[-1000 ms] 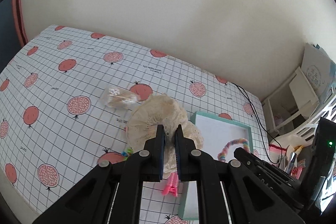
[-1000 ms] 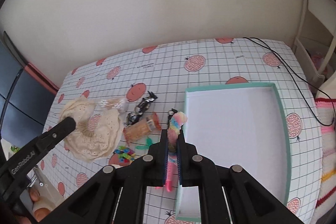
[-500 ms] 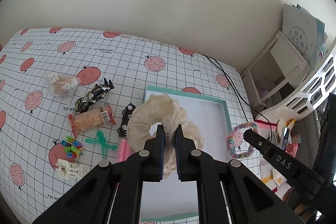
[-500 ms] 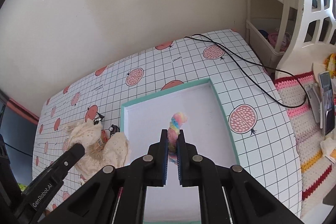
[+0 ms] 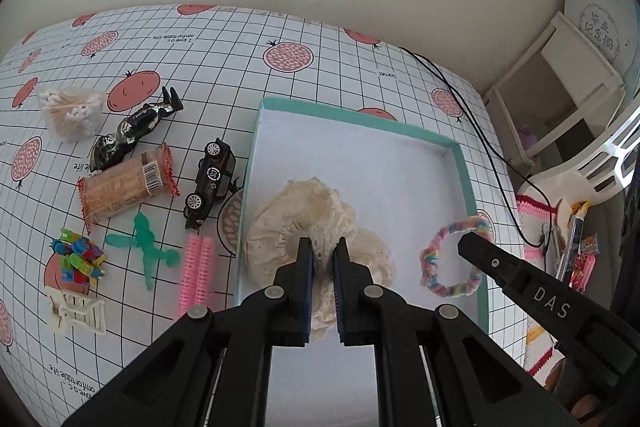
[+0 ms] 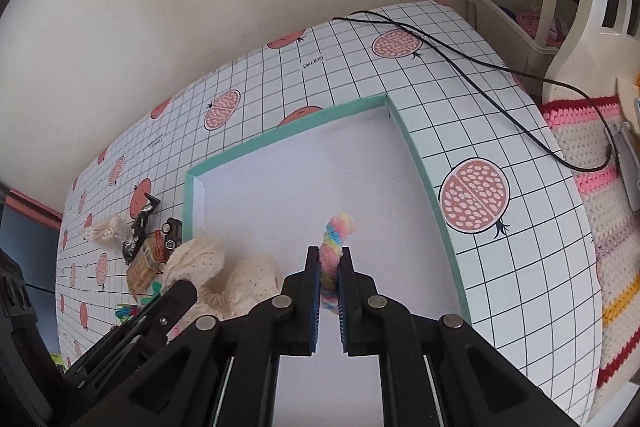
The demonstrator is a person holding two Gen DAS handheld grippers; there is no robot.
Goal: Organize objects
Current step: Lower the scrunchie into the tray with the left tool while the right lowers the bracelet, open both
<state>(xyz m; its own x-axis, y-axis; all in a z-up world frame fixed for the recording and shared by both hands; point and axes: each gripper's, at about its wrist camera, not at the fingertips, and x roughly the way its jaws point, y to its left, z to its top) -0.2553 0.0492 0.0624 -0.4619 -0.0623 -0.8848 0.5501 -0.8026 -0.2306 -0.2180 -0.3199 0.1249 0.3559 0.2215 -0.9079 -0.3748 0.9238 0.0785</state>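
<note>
Now both my tongs hang over the tray (image 5: 464, 163), each clenched on something. Left tongs (image 5: 323, 251) pinch the cream lace scrunchie (image 5: 308, 211); it droops over the tray's left wall, most of it above the white floor. Right tongs (image 6: 329, 263) pinch the rainbow loop (image 6: 334, 241), which stands up between the pads above the tray floor; in the left view the same loop (image 5: 452, 259) hangs near the tray's right wall. Cannot tell whether either item touches the floor.

On the grid cloth (image 5: 320, 35), left of the tray: toy car (image 5: 210, 183) just beside the wall, pink roller (image 5: 196, 271) near it, green figure (image 5: 146, 247), bundle of sticks (image 5: 124, 187), black wrapped piece (image 5: 132, 131), bag of cotton swabs (image 5: 72, 113), coloured clips (image 5: 80, 261), white clip (image 5: 78, 311). A black cable (image 5: 472, 115) runs across the cloth right of the tray.
</note>
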